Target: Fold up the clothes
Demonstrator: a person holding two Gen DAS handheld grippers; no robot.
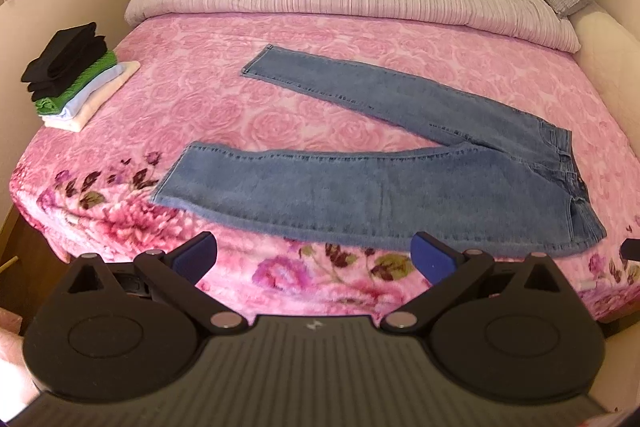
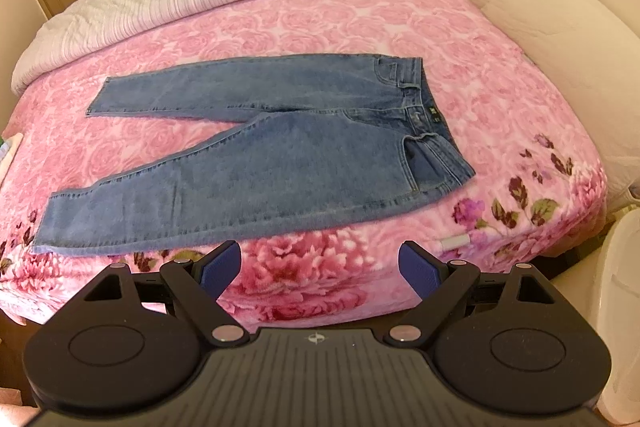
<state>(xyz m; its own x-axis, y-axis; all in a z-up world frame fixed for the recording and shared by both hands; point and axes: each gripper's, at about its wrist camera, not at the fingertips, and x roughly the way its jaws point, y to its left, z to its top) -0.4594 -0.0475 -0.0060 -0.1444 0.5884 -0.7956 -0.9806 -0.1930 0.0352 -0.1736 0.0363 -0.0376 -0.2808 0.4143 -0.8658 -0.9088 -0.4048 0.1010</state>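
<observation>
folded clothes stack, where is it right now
In the left wrist view, the folded clothes stack sits at the pink blanket's left edge, left of the jeans.

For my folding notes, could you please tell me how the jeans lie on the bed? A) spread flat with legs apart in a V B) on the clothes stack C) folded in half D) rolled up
A: the jeans lie flat, legs splayed apart on the pink blanket.
</observation>
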